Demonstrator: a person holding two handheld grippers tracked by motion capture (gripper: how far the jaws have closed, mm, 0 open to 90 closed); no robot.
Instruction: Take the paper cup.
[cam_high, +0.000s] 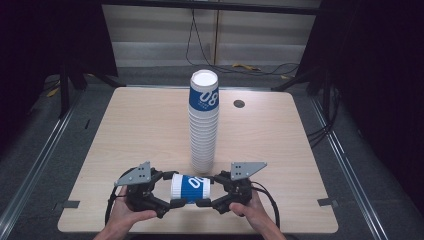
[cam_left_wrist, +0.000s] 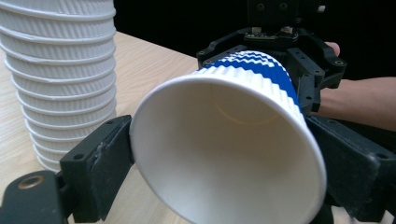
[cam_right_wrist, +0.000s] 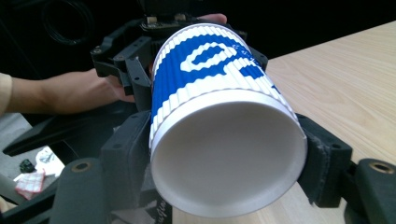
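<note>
Cup (cam_high: 190, 188) lies on its side above the table's (cam_high: 125, 135) near edge, just in front of the stack (cam_high: 204, 125), bridged between both grippers; this two-ended hold probably serves a handover or pulling nested cups apart.

Left gripper view: the left gripper (cam_left_wrist: 224, 154) clamps the open rim, mouth toward the camera, stack (cam_left_wrist: 60, 79) close beside.

Right gripper view: the right gripper (cam_right_wrist: 224, 163) is closed on the base end, its pads pressing the ribbed wall from either side.

Cup stack (cam_high: 203, 125) stands just beyond both tongs.
</note>
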